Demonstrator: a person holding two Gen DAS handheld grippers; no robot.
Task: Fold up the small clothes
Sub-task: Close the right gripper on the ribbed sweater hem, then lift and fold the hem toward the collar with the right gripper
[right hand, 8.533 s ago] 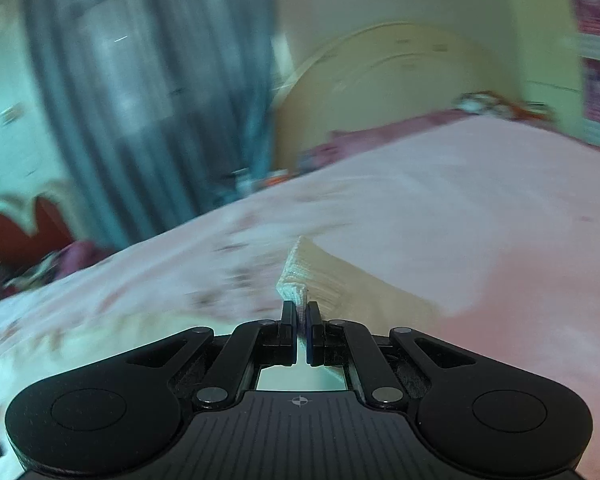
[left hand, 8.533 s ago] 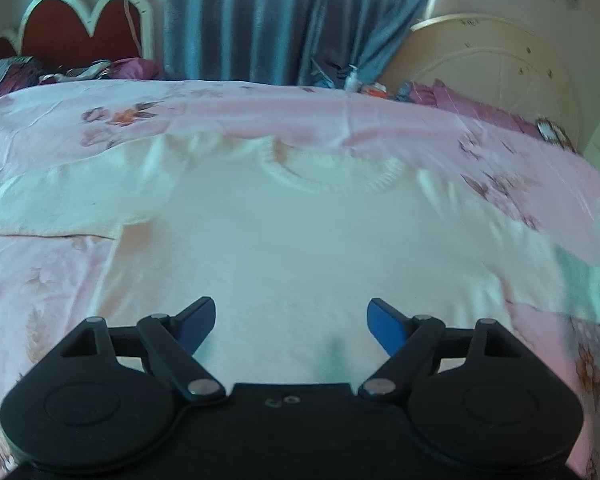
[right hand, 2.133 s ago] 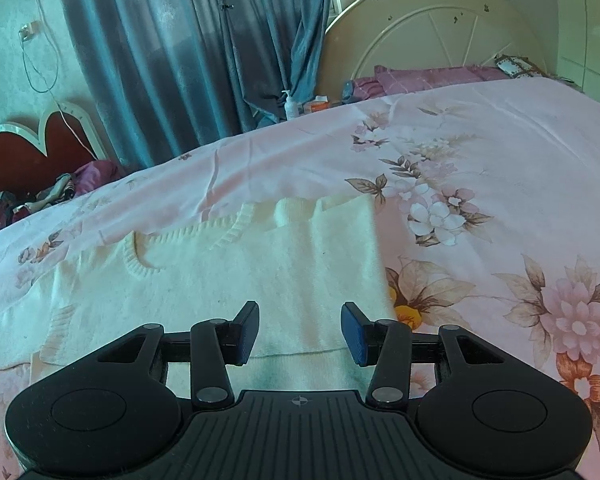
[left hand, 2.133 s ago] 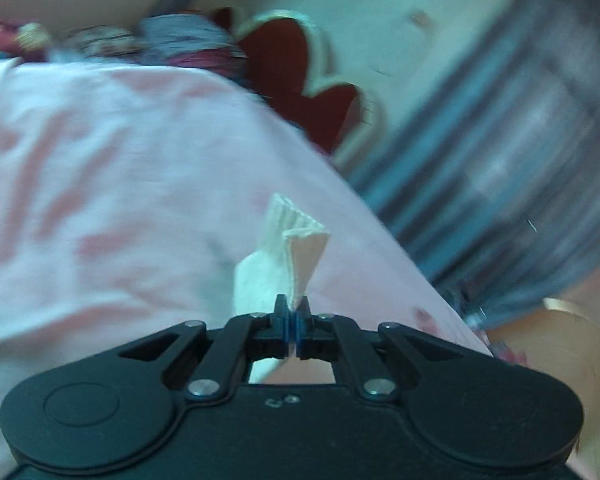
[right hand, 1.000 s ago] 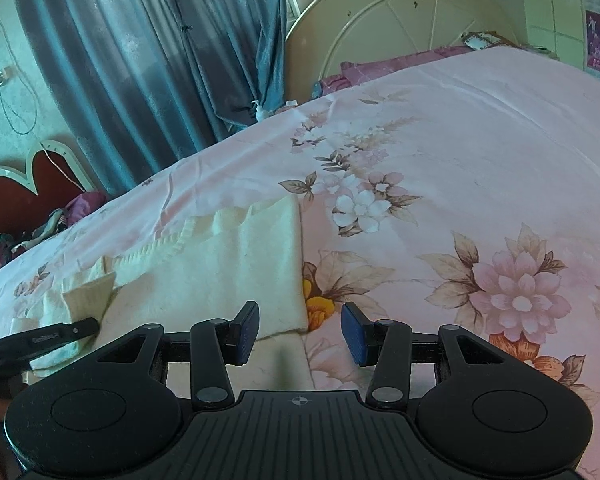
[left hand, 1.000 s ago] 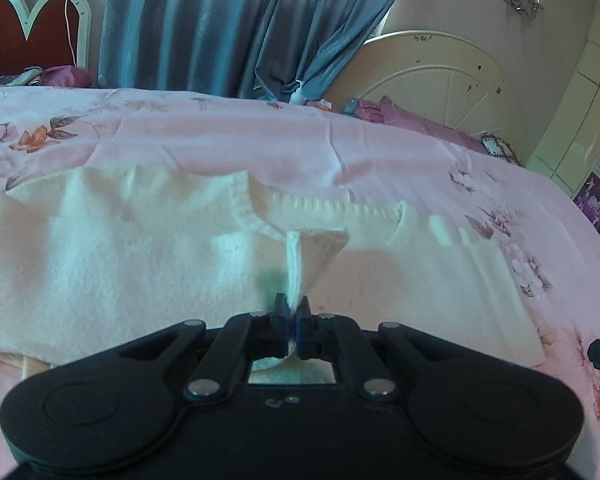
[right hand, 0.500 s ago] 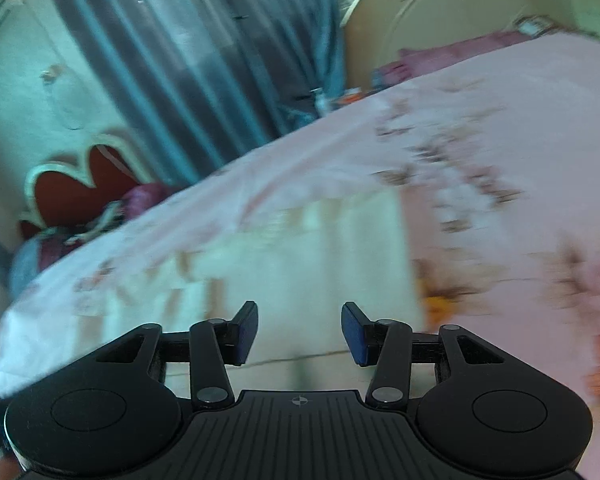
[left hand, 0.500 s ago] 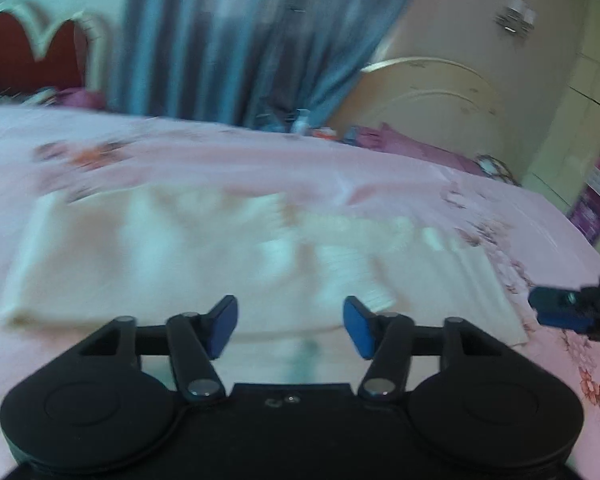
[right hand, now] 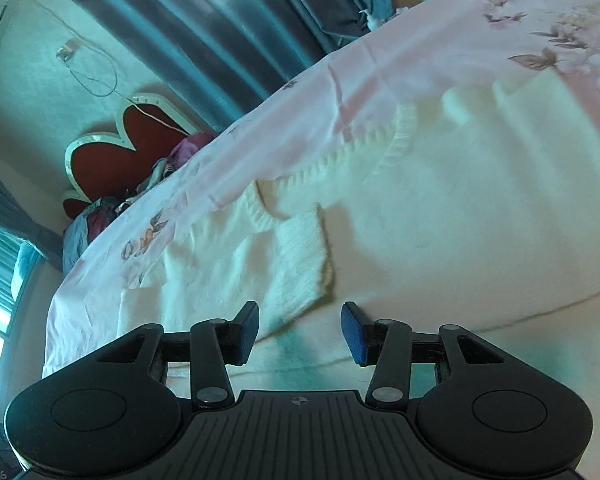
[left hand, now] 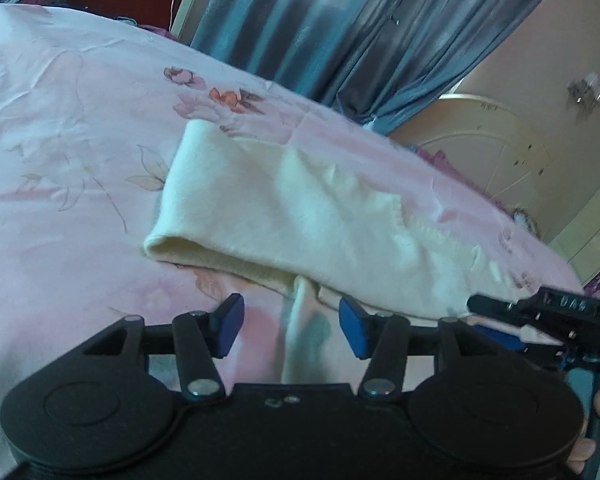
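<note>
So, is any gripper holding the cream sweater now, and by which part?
Nothing is held. The left gripper and the right gripper are both open above the cream knitted sweater.

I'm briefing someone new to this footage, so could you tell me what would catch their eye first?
First, the cream sweater spread on the pink flowered bedsheet, its sides folded in and a ribbed cuff lying across its middle. Next, the left gripper and right gripper, both open at its near edge. Behind stand blue curtains and a red heart-shaped headboard.
</note>
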